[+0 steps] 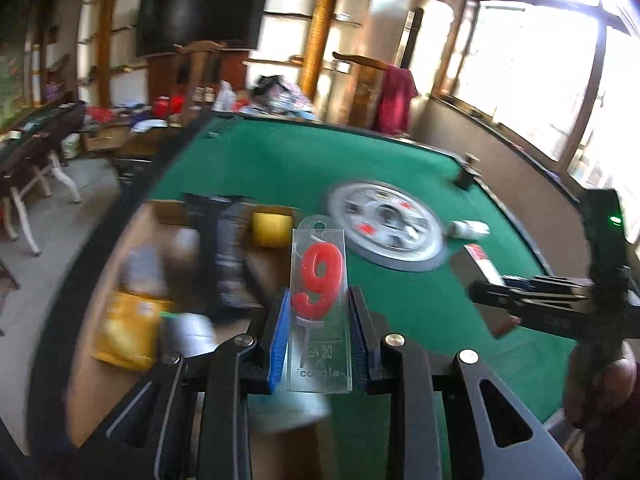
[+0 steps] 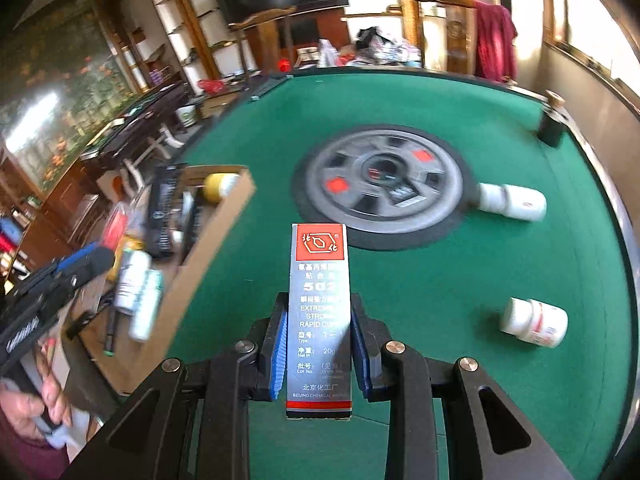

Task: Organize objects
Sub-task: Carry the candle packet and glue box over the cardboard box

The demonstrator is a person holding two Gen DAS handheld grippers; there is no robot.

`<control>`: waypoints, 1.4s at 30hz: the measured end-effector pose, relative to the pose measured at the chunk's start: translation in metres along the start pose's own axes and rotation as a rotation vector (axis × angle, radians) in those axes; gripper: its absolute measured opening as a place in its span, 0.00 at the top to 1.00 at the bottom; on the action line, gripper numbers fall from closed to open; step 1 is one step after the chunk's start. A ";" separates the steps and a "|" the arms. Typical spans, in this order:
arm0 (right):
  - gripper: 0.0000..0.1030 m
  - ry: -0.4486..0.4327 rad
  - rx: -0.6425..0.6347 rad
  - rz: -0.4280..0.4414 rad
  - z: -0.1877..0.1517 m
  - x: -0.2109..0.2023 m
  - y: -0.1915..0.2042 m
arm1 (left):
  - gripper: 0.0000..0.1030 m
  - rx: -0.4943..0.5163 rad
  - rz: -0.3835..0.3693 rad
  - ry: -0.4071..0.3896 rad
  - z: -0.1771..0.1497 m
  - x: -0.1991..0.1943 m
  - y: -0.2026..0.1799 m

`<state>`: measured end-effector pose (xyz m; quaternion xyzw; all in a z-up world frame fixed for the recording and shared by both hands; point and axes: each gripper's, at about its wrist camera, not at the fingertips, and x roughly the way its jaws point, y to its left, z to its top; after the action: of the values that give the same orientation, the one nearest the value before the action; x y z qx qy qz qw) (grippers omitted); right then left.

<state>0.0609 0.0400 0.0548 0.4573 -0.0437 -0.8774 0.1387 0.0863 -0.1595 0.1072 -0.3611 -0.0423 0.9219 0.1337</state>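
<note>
My left gripper (image 1: 318, 320) is shut on a clear packet holding a red "9" candle (image 1: 318, 280), held above the edge of a cardboard box (image 1: 152, 216). My right gripper (image 2: 319, 332) is shut on a grey and red 502 glue box (image 2: 320, 312), held above the green table (image 2: 460, 280). The cardboard box (image 2: 216, 232) lies at the left and holds several items: a yellow roll (image 2: 218, 186), black packets (image 2: 162, 208) and white bottles (image 2: 138, 296). The right gripper shows at the right of the left wrist view (image 1: 560, 300).
A round grey hub (image 2: 384, 182) sits in the table's middle. Two white bottles lie on the felt, one beside the hub (image 2: 512, 200) and one nearer (image 2: 536, 320). A dark bottle (image 2: 552, 124) stands at the far right edge. Chairs and clutter stand behind the table.
</note>
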 end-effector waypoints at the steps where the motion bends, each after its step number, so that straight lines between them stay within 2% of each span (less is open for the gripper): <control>1: 0.71 0.001 -0.007 0.009 0.002 0.001 0.006 | 0.74 -0.006 0.024 -0.002 0.002 -0.001 0.010; 5: 0.71 0.020 -0.038 0.046 0.010 0.014 0.035 | 0.74 -0.046 0.102 0.014 0.015 0.004 0.060; 10: 0.71 0.057 -0.063 0.093 0.019 0.038 0.070 | 0.74 -0.067 0.144 0.067 0.029 0.029 0.099; 23: 0.71 0.150 -0.037 0.189 0.052 0.103 0.123 | 0.74 -0.097 0.162 0.198 0.055 0.097 0.138; 28: 0.71 0.169 -0.022 0.161 0.068 0.130 0.136 | 0.74 -0.118 0.164 0.227 0.053 0.115 0.145; 37: 0.71 0.189 -0.036 0.092 0.077 0.161 0.148 | 0.72 -0.068 0.210 0.209 0.049 0.123 0.136; 38: 0.71 0.190 -0.036 0.088 0.078 0.163 0.149 | 0.67 -0.072 0.211 0.207 0.049 0.124 0.137; 41: 0.71 0.194 -0.036 0.084 0.078 0.169 0.147 | 0.40 -0.083 0.219 0.171 0.051 0.115 0.139; 42: 0.71 0.194 -0.038 0.080 0.078 0.170 0.147 | 0.34 -0.078 0.231 0.154 0.052 0.110 0.138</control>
<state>-0.0653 -0.1533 -0.0041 0.5353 -0.0317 -0.8233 0.1861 -0.0562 -0.2605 0.0491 -0.4379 -0.0256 0.8985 0.0154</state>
